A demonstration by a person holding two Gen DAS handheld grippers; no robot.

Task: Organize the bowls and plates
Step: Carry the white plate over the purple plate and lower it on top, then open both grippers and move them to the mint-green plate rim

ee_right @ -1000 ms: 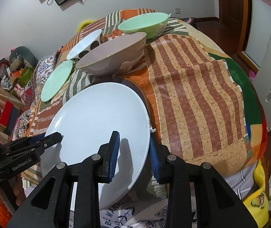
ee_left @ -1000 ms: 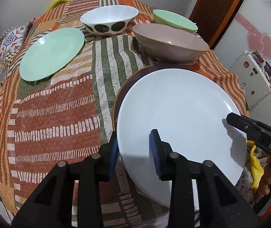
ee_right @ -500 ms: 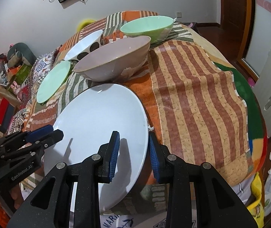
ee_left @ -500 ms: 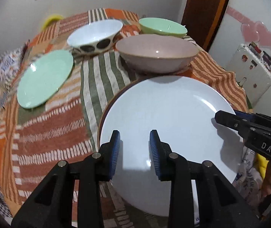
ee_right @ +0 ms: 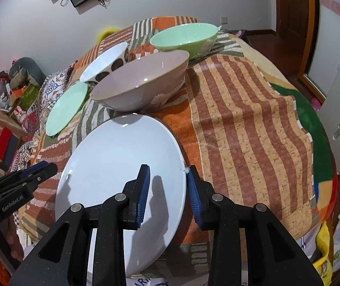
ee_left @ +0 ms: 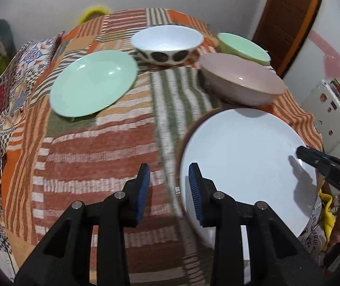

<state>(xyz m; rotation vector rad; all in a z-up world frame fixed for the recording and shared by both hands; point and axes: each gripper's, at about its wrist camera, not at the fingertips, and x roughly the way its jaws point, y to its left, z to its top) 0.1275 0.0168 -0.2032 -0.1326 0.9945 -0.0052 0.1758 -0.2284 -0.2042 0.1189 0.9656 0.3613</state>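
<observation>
Left wrist view — right gripper reads "DAS" beside white plate.

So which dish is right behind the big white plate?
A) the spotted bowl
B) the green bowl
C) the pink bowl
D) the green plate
C: the pink bowl sits just past the far edge of the white plate, and the other dishes lie farther back or off to the side.

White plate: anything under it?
A dark brown rim peeks out along the left edge of the white plate, likely another plate. Everything else underneath is covered.
</observation>
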